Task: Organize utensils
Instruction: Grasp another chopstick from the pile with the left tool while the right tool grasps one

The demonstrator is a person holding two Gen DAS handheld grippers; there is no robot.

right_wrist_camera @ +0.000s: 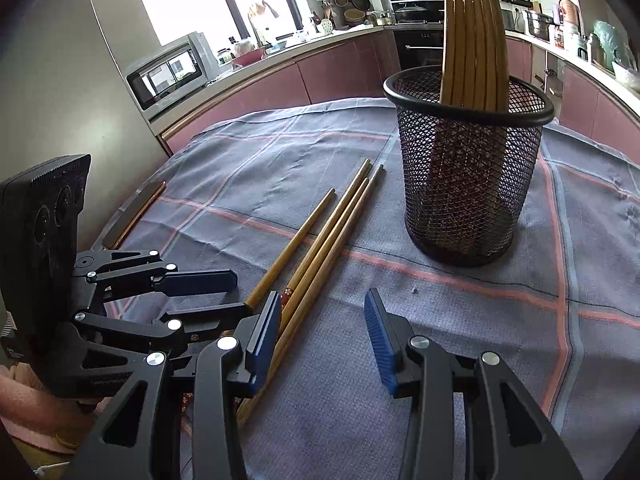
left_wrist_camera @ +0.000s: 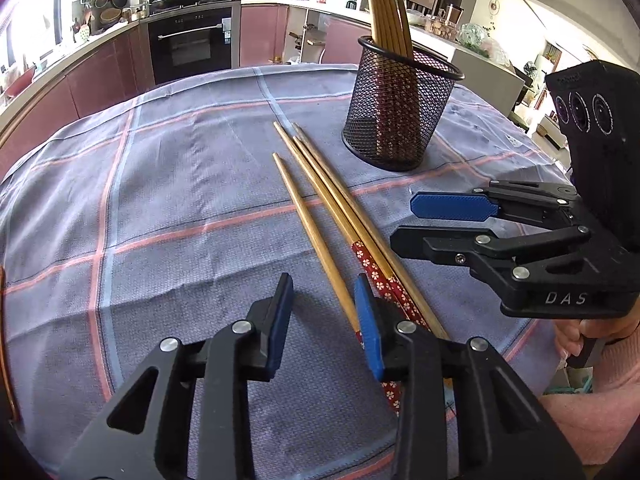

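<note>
Several wooden chopsticks (left_wrist_camera: 320,196) with red flowered handles lie loose on the blue checked tablecloth (left_wrist_camera: 160,200), tips pointing toward a black mesh holder (left_wrist_camera: 396,108) that holds several more chopsticks upright. My left gripper (left_wrist_camera: 324,320) is open and empty, low over the handle ends; its right pad is beside one chopstick. My right gripper (right_wrist_camera: 322,336) is open and empty, just right of the loose chopsticks (right_wrist_camera: 320,248). It also shows in the left wrist view (left_wrist_camera: 432,222), open. The holder (right_wrist_camera: 468,176) stands ahead of it. The left gripper (right_wrist_camera: 224,296) shows at the left, open.
A flat dark object (right_wrist_camera: 132,216) lies at the cloth's left edge. The table edge drops off near the person's pink sleeve (left_wrist_camera: 600,392). Kitchen counters, an oven (left_wrist_camera: 190,40) and a microwave (right_wrist_camera: 168,72) stand behind the table.
</note>
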